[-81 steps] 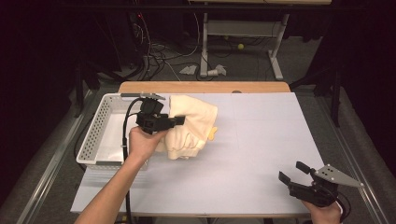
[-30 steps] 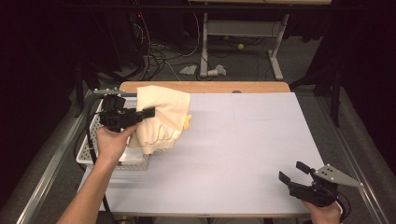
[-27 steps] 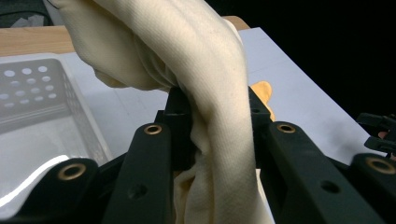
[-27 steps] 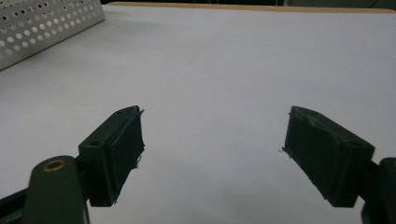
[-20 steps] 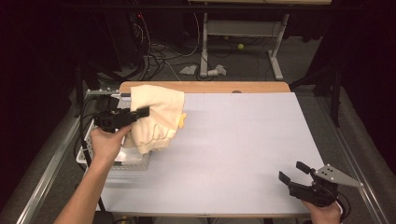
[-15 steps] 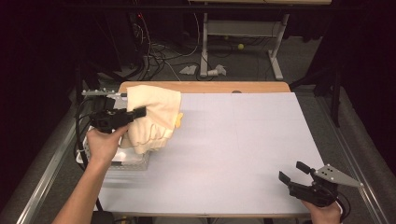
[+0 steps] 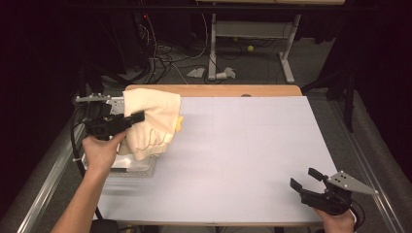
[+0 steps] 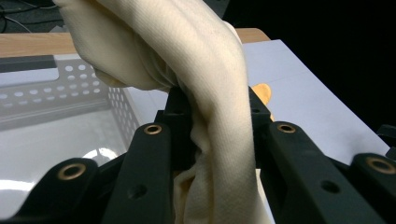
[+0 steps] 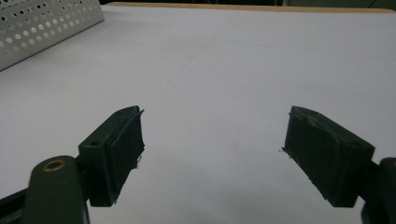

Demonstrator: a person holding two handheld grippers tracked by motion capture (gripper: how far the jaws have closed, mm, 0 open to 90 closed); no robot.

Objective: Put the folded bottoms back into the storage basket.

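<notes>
A cream cloth [image 7: 151, 121] with a small orange patch hangs bunched from my left gripper [image 7: 138, 117], which is shut on it at the table's left side, over the white perforated basket [image 7: 141, 168]. In the left gripper view the cloth [image 8: 205, 93] drapes over and between the black jaws, with the basket's wall [image 8: 42, 98] behind it. Near the front right corner my right gripper [image 7: 305, 180] rests low over the white table, open with nothing in it. Its two pads [image 9: 122, 144] stand wide apart in the right gripper view, and my right gripper [image 9: 212, 156] faces bare tabletop.
The white sheet [image 7: 243, 150] covers the table, with a wooden edge [image 7: 214, 90] at the back. A corner of the basket [image 9: 42, 23] appears far left in the right gripper view. Cables, a desk frame and a small ball lie on the floor beyond.
My left gripper has carried the cloth leftward from the middle-left of the table to above the basket. The right gripper has stayed in place.
</notes>
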